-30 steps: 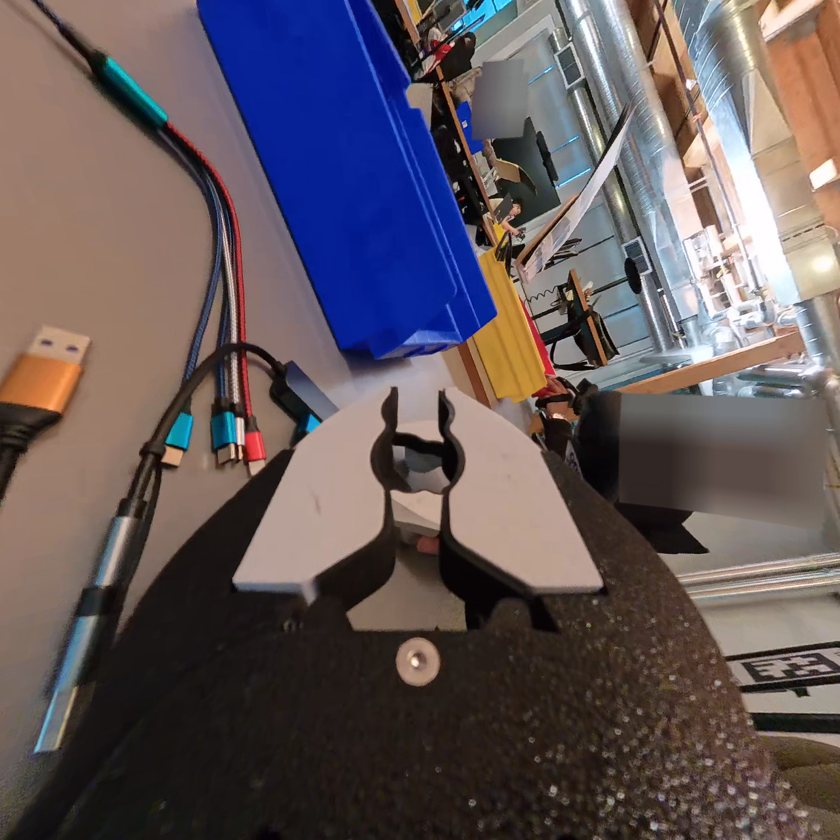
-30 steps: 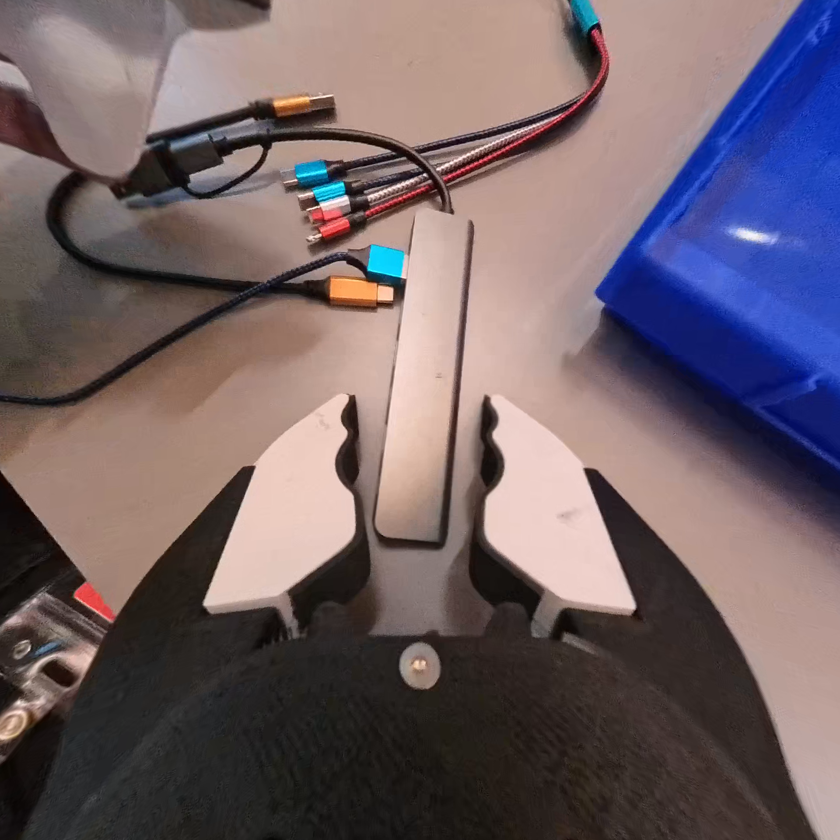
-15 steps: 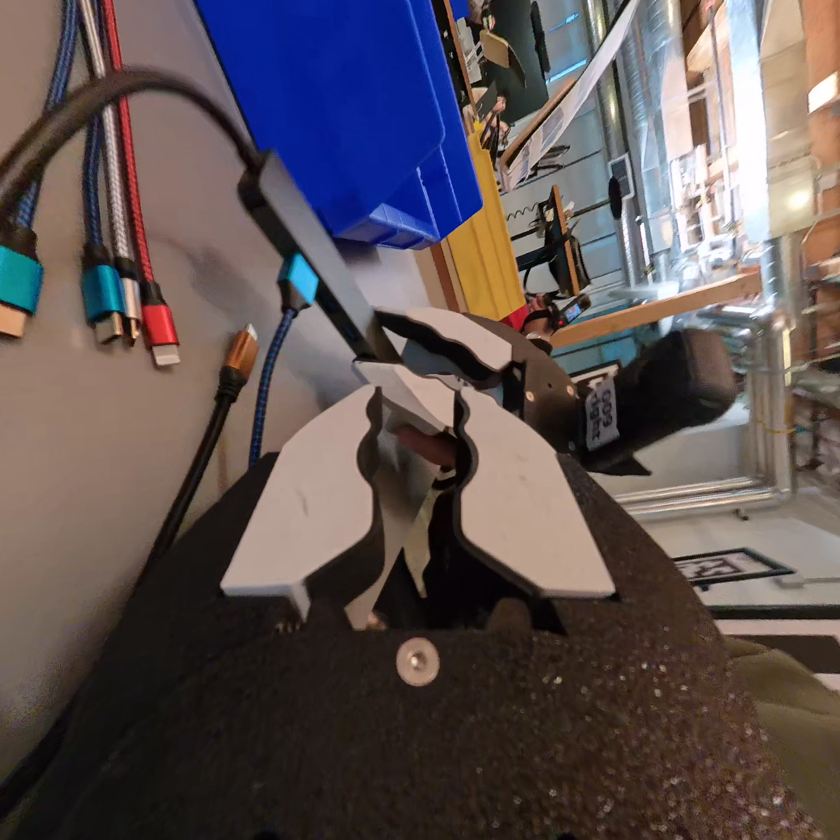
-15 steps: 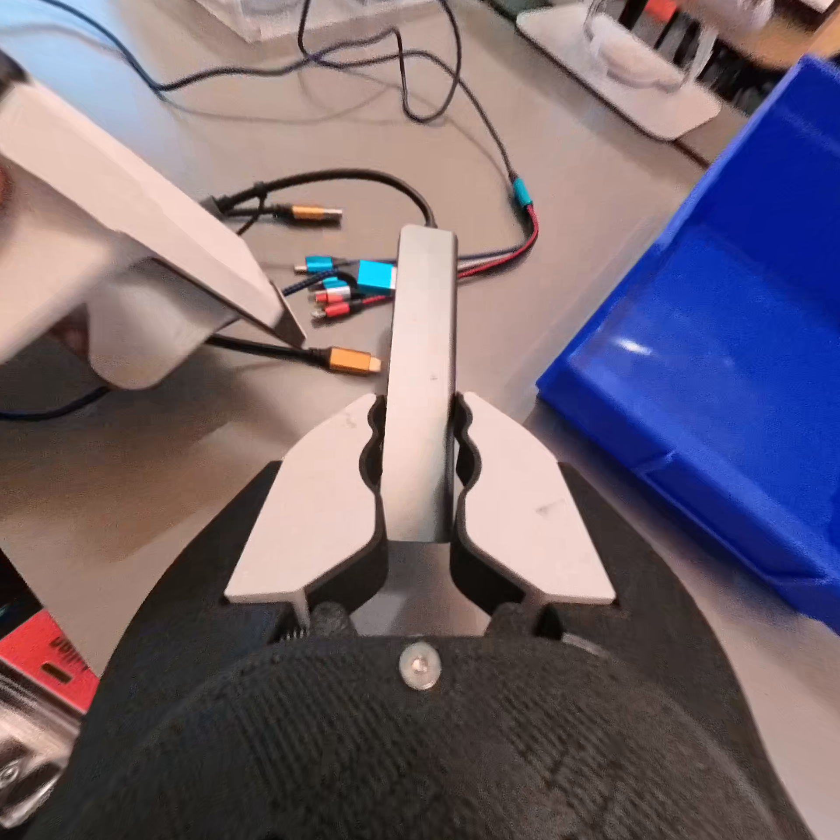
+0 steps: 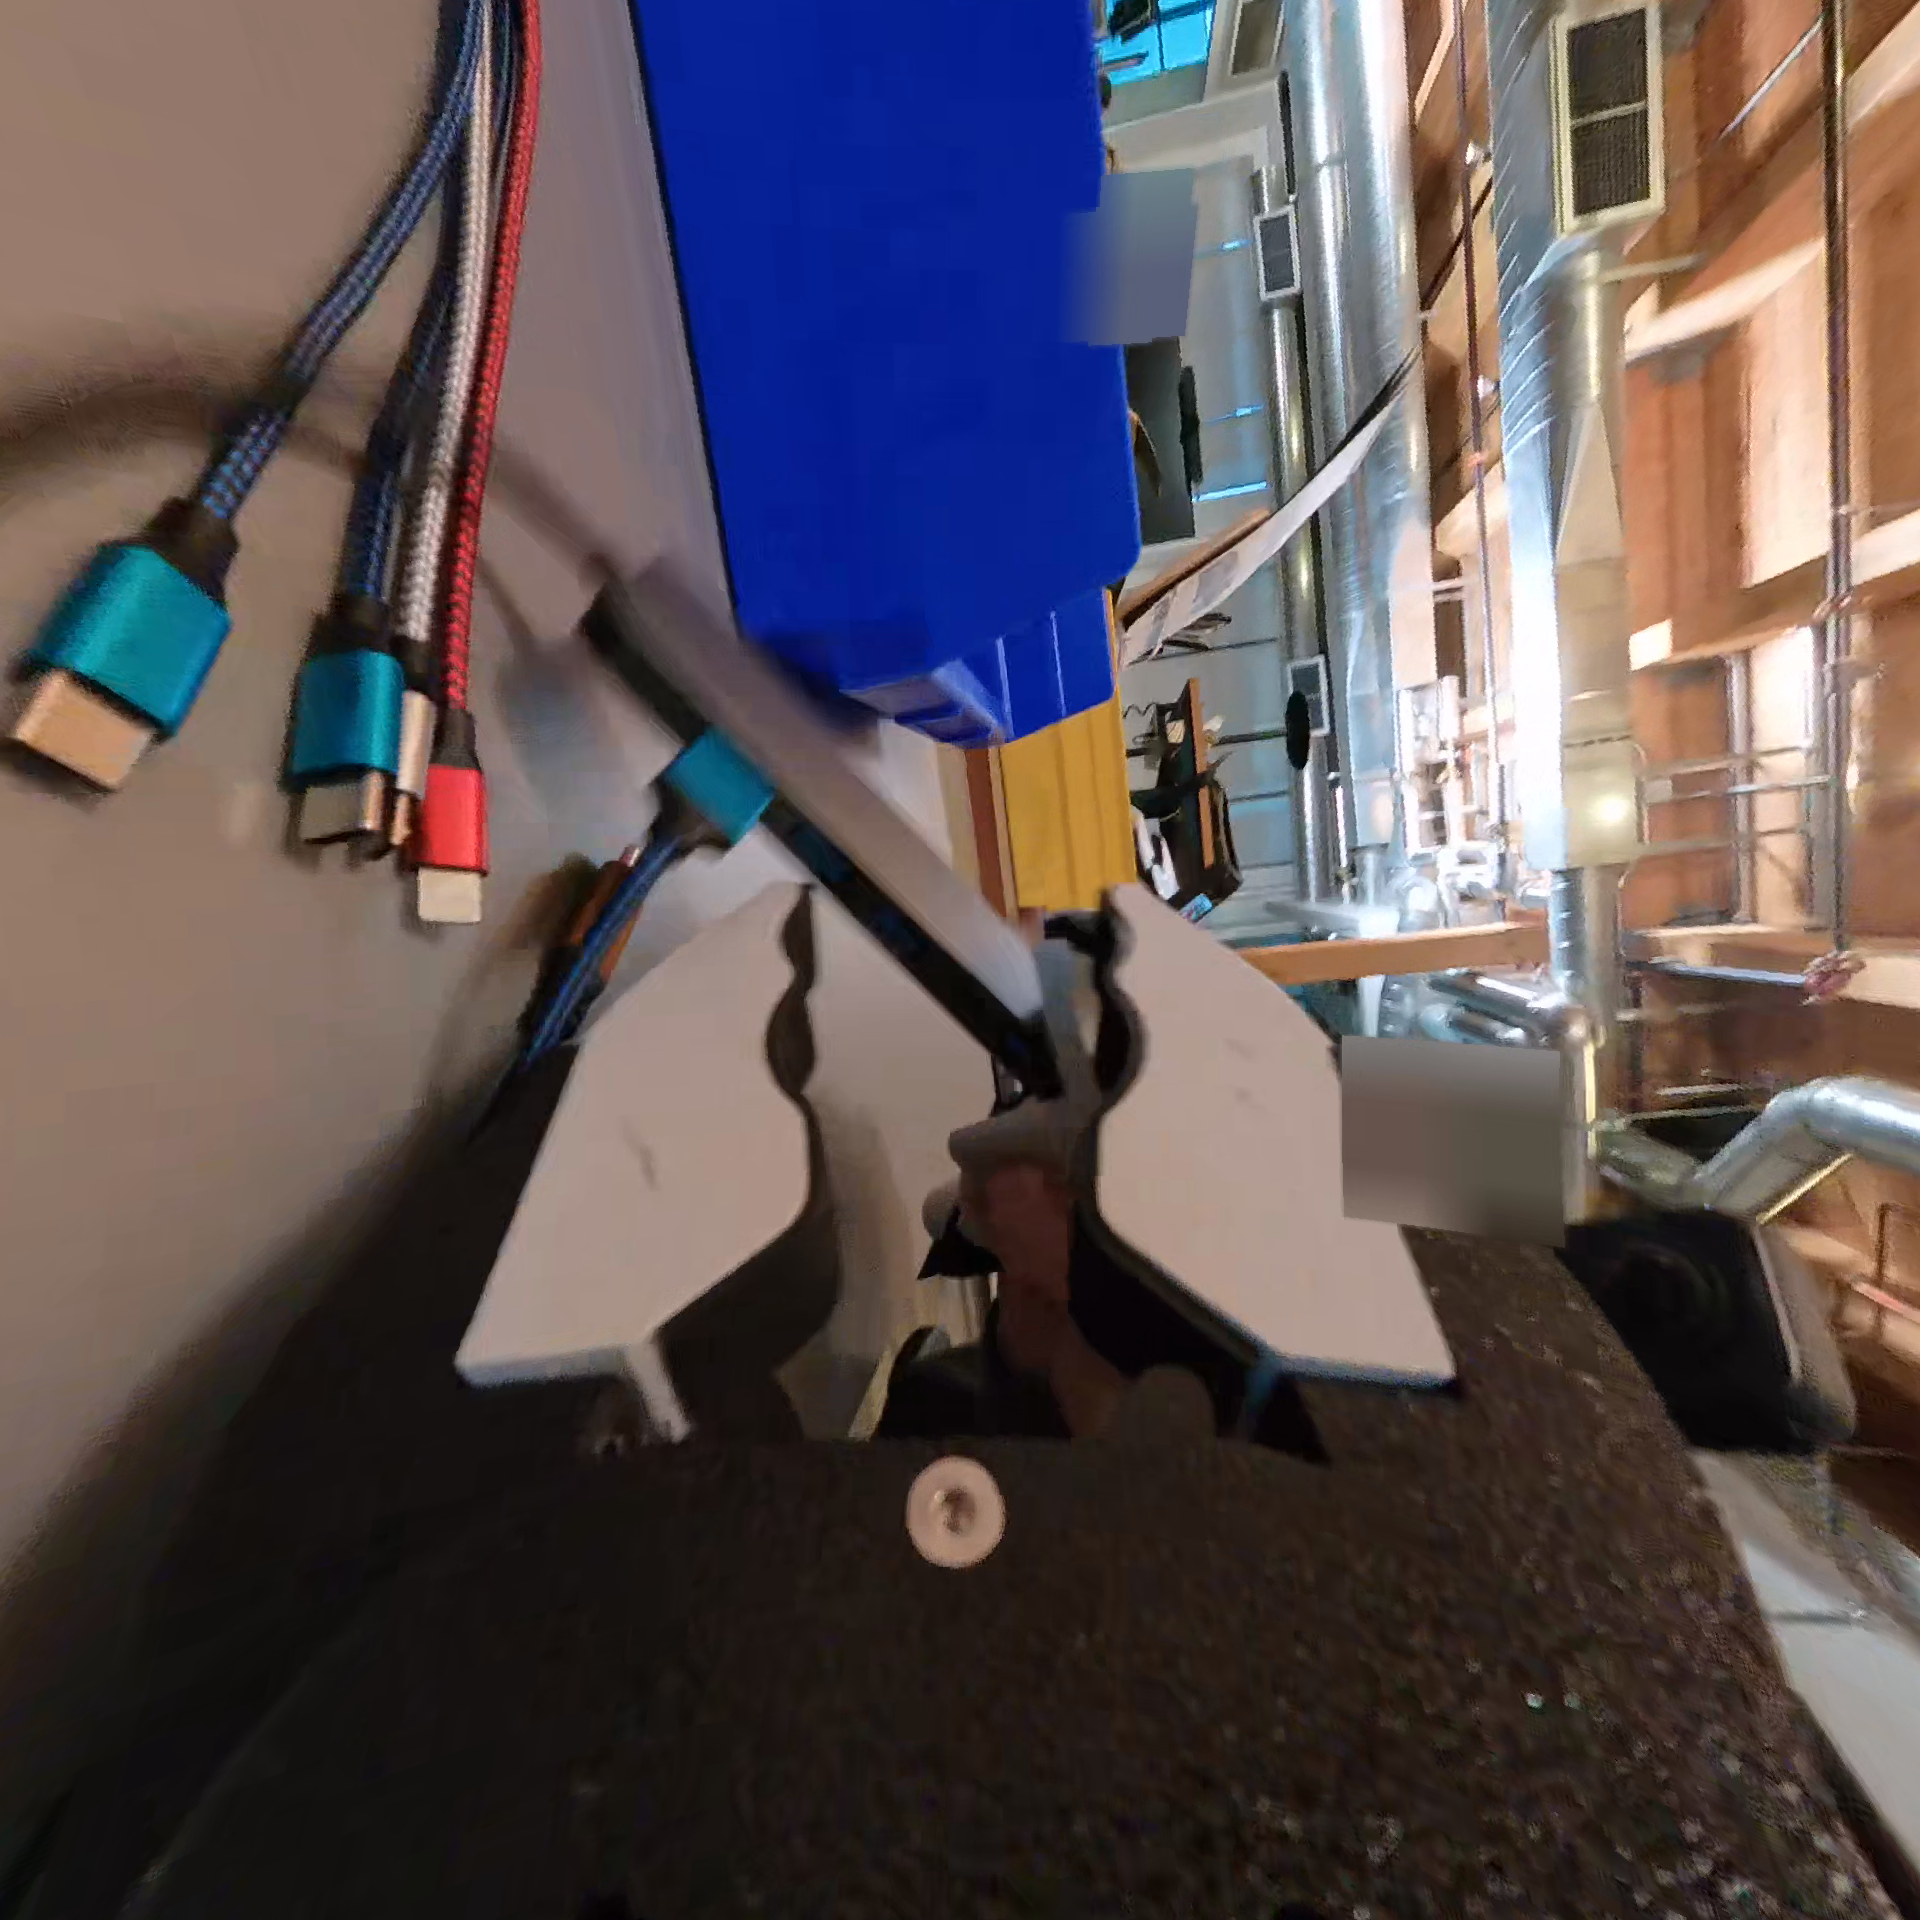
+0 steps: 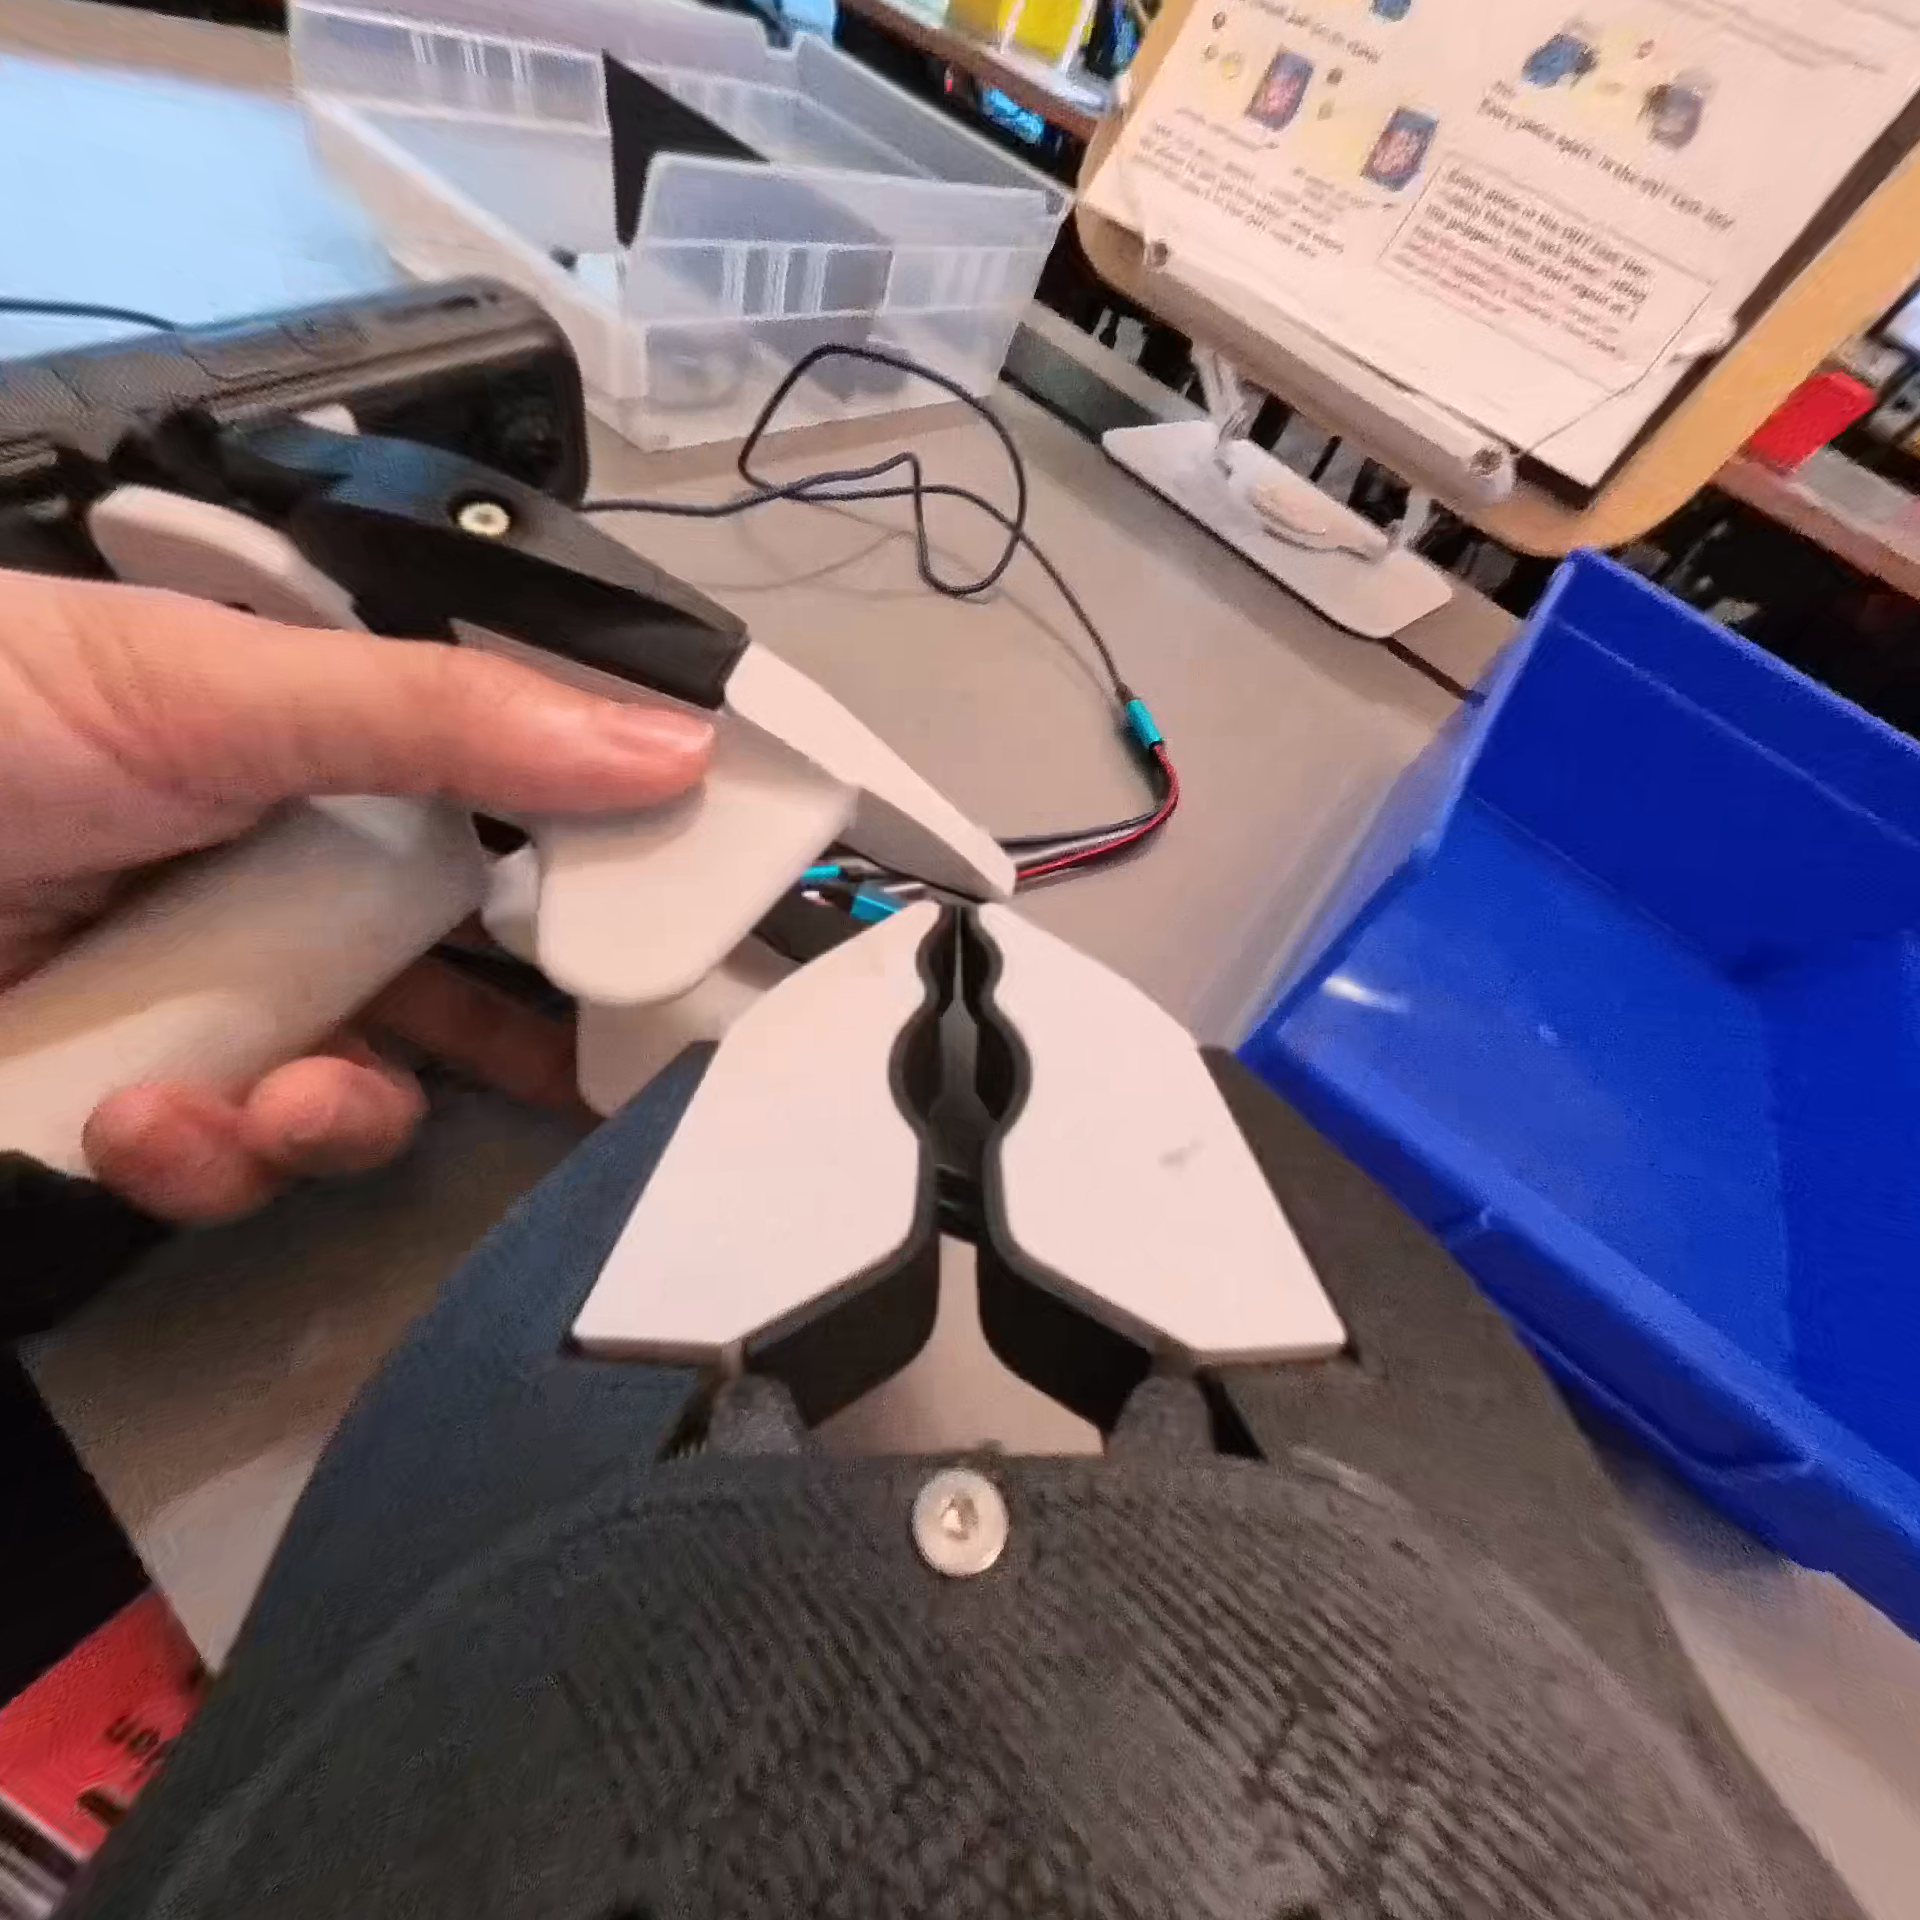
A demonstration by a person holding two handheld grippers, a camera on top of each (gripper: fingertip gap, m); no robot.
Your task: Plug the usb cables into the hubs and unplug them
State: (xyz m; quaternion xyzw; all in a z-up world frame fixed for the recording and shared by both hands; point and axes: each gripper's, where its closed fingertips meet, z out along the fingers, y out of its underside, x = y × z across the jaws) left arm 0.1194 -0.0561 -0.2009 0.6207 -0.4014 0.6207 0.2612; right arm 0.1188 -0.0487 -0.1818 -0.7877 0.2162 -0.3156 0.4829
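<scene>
Around: blue bin [image 6: 1621, 1060] just right of my grippers; loose plugs [image 5: 353, 748] lie on the grey table [image 5: 208, 1039].
Left view only: hub [image 5: 831, 831] tilted up, teal plug [image 5: 717, 795] seated in it.
Right gripper [image 6: 958, 925]: pinching the hub's end.
Left gripper [image 5: 956, 925]: spread, holding nothing.

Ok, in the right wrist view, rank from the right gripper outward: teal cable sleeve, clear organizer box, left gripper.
1. left gripper, just left of the right gripper
2. teal cable sleeve, ahead and right
3. clear organizer box, far back-left
</scene>
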